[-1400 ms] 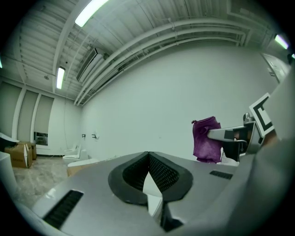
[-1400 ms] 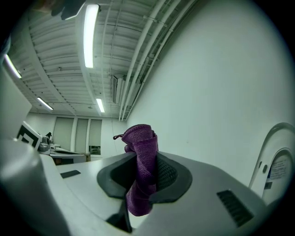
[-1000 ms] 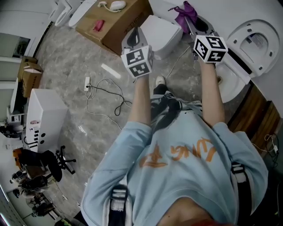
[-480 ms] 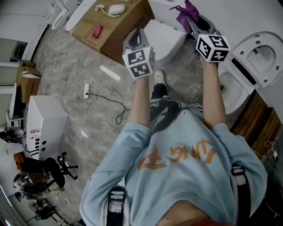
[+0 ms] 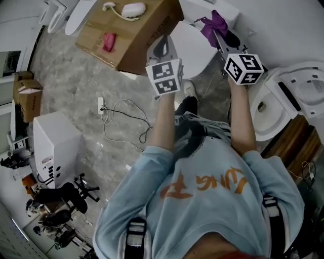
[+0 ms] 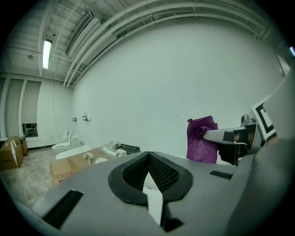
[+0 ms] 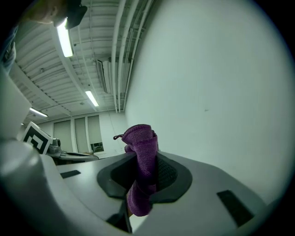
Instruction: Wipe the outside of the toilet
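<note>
A purple cloth (image 5: 214, 21) is gripped in the right tool (image 5: 220, 36), raised just left of the open toilet (image 5: 266, 126); the left tool (image 5: 160, 48), farther left, is clenched on nothing.

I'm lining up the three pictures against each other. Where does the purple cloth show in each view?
Head view: purple cloth near the top, right of centre, at the tip of the right gripper.
Left gripper view: right of centre, hanging from the other gripper's tongs.
Right gripper view: at the centre, clamped between the tongs.
Shared landmark: the white wall behind the cloth.
</note>
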